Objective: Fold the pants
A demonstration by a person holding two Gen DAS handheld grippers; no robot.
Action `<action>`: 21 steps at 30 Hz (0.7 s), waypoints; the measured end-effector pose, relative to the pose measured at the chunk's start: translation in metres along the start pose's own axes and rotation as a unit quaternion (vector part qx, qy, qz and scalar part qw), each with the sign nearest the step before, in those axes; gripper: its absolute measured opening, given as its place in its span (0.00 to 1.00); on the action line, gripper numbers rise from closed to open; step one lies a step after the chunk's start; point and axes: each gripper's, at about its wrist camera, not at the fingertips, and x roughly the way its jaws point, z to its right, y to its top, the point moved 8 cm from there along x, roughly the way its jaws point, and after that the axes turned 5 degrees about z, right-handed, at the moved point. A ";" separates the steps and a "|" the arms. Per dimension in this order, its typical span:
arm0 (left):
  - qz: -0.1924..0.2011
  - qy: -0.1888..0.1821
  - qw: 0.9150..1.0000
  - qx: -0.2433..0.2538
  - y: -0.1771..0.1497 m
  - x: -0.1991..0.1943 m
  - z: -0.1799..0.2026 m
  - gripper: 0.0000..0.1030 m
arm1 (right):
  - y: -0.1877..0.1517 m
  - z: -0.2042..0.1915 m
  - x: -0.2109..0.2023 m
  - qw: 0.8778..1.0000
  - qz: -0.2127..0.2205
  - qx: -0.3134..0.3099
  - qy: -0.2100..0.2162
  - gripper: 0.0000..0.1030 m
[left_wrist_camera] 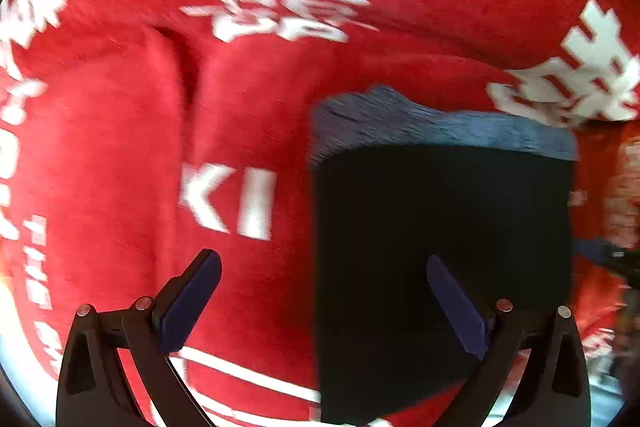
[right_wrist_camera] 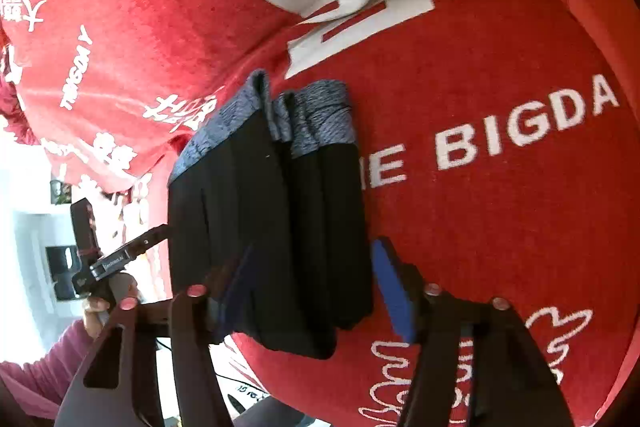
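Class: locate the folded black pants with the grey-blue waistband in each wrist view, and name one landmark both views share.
Left wrist: black pants fill lower right, waistband at top.
Right wrist: pants sit centre-left, between the right gripper's open fingers.
Shared landmark: grey-blue waistband on the red blanket.

Black gripper (left_wrist_camera: 324, 303) arms, silver rivets, navy pads (left_wrist_camera: 192, 303), right gripper (right_wrist_camera: 308, 291) blue pad, pink sleeve (right_wrist_camera: 44, 375)

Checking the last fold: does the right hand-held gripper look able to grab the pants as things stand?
Probably yes. The right hand-held gripper is open with the folded pants already lying between its fingers, and nothing covers them on the red blanket.
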 end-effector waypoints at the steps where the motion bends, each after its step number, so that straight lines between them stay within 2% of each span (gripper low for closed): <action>1: -0.008 -0.025 1.000 -0.006 -0.001 0.002 0.004 1.00 | 0.000 -0.002 0.000 1.000 -0.006 -0.002 0.012 0.73; 3: -0.021 -0.062 0.998 -0.011 -0.003 0.006 0.010 1.00 | -0.001 -0.004 0.003 0.999 -0.016 -0.005 0.038 0.77; 8: -0.045 -0.083 0.995 -0.016 -0.009 0.027 0.005 1.00 | -0.004 0.001 0.015 0.997 -0.036 -0.015 0.069 0.77; 13: -0.040 -0.112 0.993 -0.022 -0.006 0.043 0.016 1.00 | 0.001 0.010 0.031 0.992 -0.053 -0.012 0.110 0.77; 16: -0.038 -0.120 0.992 -0.009 -0.003 0.052 0.032 1.00 | 0.005 0.006 0.043 0.987 -0.066 -0.014 0.146 0.79; 21: -0.024 -0.108 0.994 0.019 0.004 0.058 0.050 1.00 | 0.007 -0.002 0.059 0.984 -0.070 -0.044 0.158 0.79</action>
